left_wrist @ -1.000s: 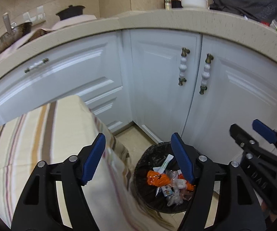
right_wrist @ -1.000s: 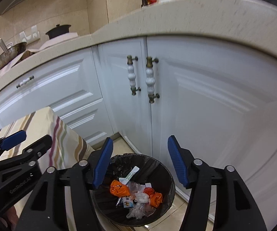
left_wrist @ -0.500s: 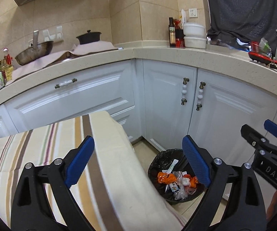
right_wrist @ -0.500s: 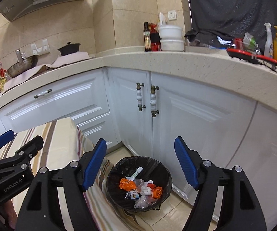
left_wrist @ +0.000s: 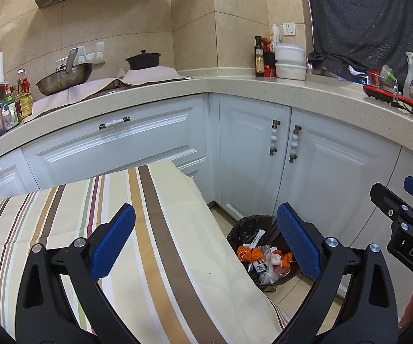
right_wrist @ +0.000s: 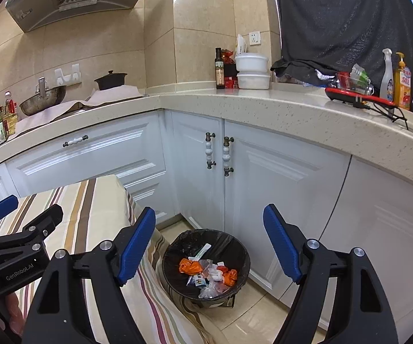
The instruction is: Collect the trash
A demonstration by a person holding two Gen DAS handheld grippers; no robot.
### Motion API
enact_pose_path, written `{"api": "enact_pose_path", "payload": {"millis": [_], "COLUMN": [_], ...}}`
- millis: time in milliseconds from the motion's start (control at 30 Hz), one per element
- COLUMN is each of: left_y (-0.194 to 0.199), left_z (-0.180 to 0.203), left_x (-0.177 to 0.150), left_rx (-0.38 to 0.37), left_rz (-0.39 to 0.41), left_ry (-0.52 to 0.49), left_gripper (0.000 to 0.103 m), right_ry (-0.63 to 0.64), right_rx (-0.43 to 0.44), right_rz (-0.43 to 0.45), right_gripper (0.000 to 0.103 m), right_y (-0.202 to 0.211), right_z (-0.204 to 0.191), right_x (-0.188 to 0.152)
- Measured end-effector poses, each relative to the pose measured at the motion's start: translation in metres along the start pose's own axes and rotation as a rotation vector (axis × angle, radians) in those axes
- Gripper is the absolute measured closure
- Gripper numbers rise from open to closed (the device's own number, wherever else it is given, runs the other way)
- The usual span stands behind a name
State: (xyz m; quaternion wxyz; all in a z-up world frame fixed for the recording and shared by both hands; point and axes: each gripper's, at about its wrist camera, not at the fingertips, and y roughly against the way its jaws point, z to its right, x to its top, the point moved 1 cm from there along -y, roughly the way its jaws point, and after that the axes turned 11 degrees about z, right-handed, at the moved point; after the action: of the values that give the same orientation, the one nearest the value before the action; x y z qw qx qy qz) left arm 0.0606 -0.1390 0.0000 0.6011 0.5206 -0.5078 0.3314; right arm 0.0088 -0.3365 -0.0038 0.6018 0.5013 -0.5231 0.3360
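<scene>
A round black-lined trash bin (right_wrist: 236, 253) stands on the floor in the cabinet corner, holding orange and clear wrappers (right_wrist: 206, 272). It also shows in the left wrist view (left_wrist: 246, 226). My left gripper (left_wrist: 205, 240) is open and empty, above the edge of the striped tablecloth (left_wrist: 154, 229). My right gripper (right_wrist: 209, 243) is open and empty, high above the bin. Each gripper shows at the side of the other's view.
White cabinets (right_wrist: 263, 177) wrap the corner under a speckled counter (right_wrist: 263, 106). On the counter are a wok (left_wrist: 63, 77), a black pot (left_wrist: 143, 60), bottles and white containers (right_wrist: 252, 71). A red tray (right_wrist: 358, 97) and cleaners sit at right.
Both grippers have risen and pulled back from the bin. The counter top and wall have come into view, and the bin looks smaller and farther.
</scene>
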Motion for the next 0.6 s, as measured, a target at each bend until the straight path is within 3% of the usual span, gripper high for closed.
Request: {"api": "enact_pose_path", "payload": {"millis": [600], "left_y": [0.014], "left_z": [-0.004], "left_x": [0.005], "left_rx": [-0.017], "left_rz": [0.029], "left_ry": [0.024], "left_gripper": [0.006], "right_ry": [0.020], "right_rx": [-0.006], "right_rz": [0.034], "right_gripper": [0.027], "right_y": [0.018], "right_z": [-0.009], "right_x": [0.004]}}
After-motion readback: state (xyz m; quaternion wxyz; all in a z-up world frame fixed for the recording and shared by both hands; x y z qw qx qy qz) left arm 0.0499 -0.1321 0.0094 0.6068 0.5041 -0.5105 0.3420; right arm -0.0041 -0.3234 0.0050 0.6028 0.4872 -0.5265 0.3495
